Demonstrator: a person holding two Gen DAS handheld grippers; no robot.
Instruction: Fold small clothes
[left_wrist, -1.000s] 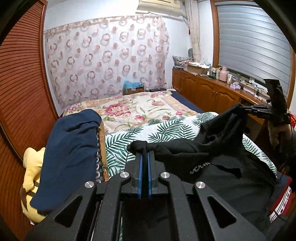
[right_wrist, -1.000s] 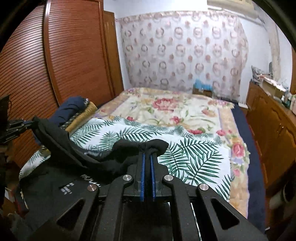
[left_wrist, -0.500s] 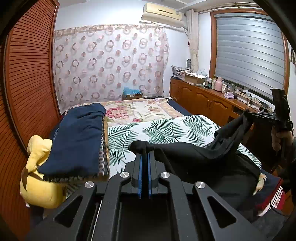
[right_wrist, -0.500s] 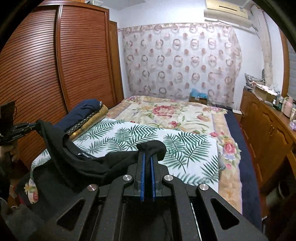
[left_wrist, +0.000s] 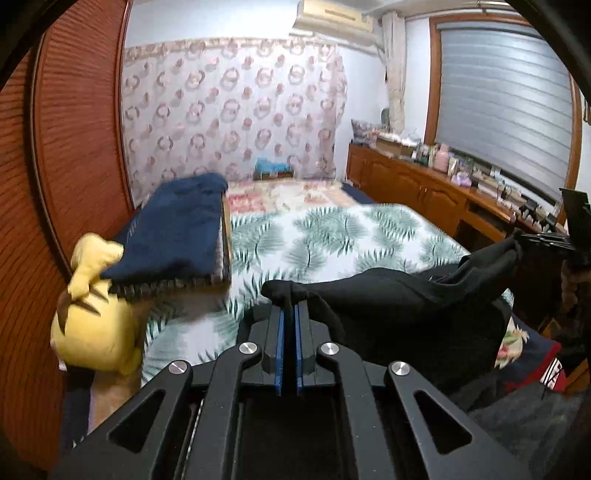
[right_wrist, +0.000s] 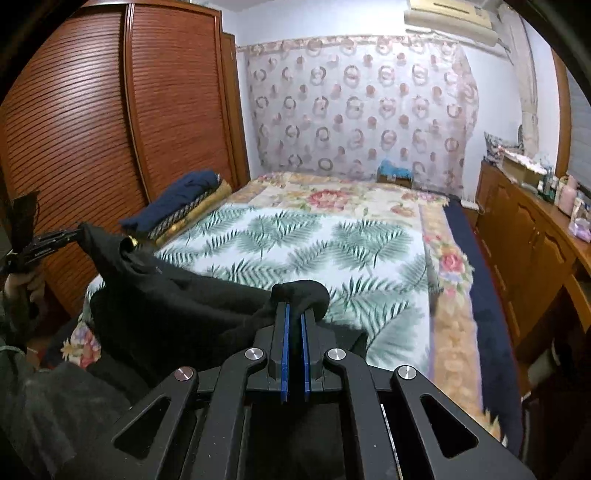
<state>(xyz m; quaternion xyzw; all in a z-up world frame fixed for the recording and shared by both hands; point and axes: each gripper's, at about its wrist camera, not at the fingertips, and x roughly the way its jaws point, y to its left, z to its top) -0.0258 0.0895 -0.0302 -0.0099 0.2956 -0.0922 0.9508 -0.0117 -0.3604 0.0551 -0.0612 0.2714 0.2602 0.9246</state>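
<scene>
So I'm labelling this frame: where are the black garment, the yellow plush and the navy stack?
black garment (left_wrist: 406, 295), left wrist view, middle fold
yellow plush (left_wrist: 92, 332), left wrist view, body
navy stack (left_wrist: 173, 236), left wrist view, top layer

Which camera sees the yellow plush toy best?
The left wrist view: the yellow plush toy shows nearly whole beside the folded navy blanket. The right wrist view shows only a tiny yellow tip behind the black garment.

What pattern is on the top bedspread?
Green palm fronds on white bedspread; clearest in the right wrist view.

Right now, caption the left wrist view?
Left tongs shut on black garment above palm-print bedspread.
</scene>
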